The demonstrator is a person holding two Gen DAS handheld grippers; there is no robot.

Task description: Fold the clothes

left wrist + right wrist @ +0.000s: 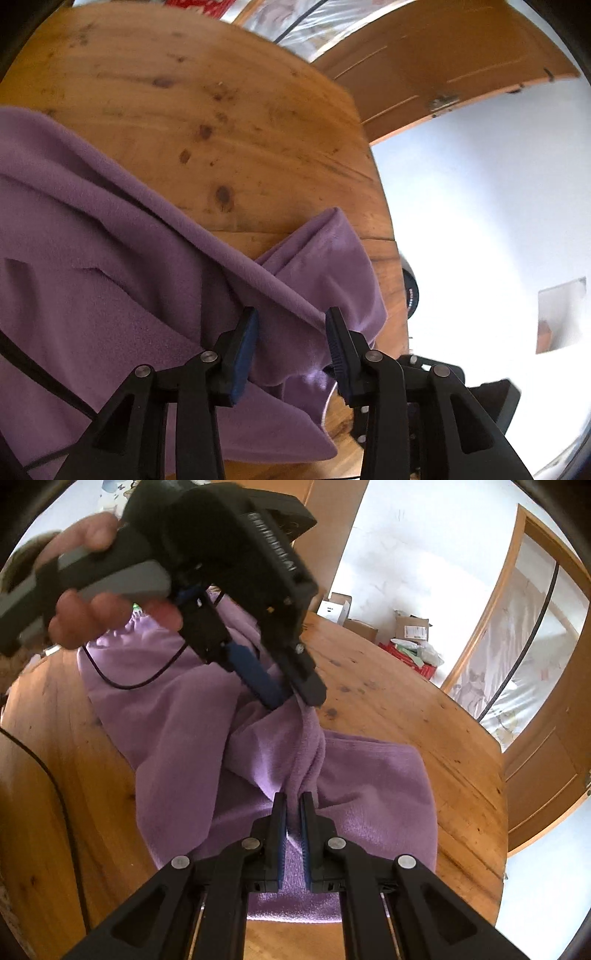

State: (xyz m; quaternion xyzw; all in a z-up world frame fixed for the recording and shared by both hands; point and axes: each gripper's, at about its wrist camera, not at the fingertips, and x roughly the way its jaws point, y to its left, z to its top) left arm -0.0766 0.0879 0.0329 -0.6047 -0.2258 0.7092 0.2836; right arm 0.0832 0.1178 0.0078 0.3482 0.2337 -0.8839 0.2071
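A purple fleece garment (110, 240) lies crumpled on the round wooden table (221, 110). In the left wrist view my left gripper (291, 321) stands open, and a raised fold of the garment runs between its fingers, close to the right one. In the right wrist view my right gripper (293, 797) is shut on a pinched ridge of the garment (177, 709) near its lower edge. That ridge runs up to the left gripper (291, 694), which a person's hand (85, 620) holds over the middle of the cloth.
A thin black cable (122, 683) loops across the garment's far part. The table's edge (384, 206) drops to a white floor on the right. Cardboard boxes (406, 631) and clutter sit by the wall beyond the table (388, 686). A wooden door (443, 62) stands behind.
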